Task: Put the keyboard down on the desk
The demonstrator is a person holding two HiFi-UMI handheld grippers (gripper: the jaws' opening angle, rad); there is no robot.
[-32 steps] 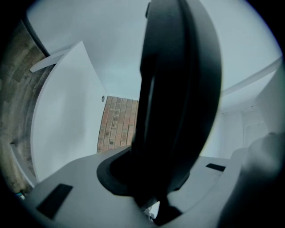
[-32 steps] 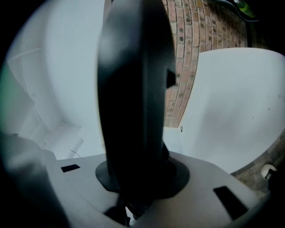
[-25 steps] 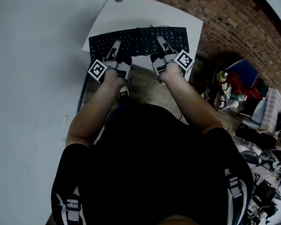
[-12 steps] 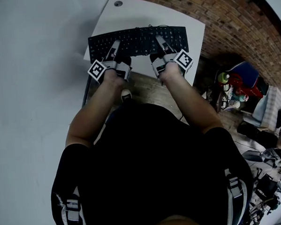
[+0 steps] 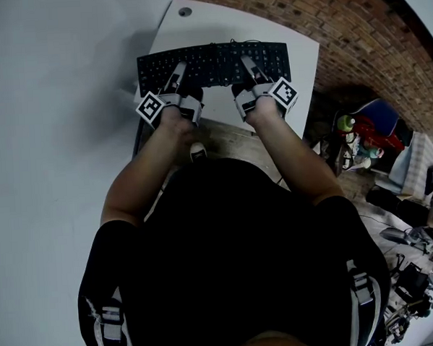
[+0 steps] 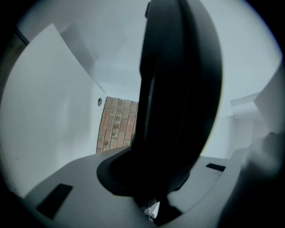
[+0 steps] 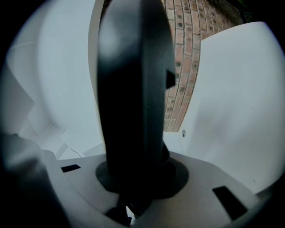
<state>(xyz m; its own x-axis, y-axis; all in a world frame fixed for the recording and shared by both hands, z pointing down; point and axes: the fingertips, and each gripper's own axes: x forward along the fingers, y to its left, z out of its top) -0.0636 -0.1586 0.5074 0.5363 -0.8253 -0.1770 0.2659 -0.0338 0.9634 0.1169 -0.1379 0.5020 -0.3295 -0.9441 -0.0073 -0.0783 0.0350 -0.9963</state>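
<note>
Far left: pale wall [image 5: 46, 105] close along desk [image 5: 216, 20] left edge, so little room to swing that way

Left gripper [image 5: 176, 71] clamped tight on keyboard [image 5: 214, 62], biting near edge of left half. Right gripper [image 5: 248, 61] clamped same way on right half. Two grips likely there to keep long board level

Keyboard over middle of desk, parallel to near edge; resting on top or just above, cannot tell

Bare desk beyond and in front. Right: desk edge, then brickwork [image 5: 354, 46]; clutter [image 5: 367, 139] well apart
</note>
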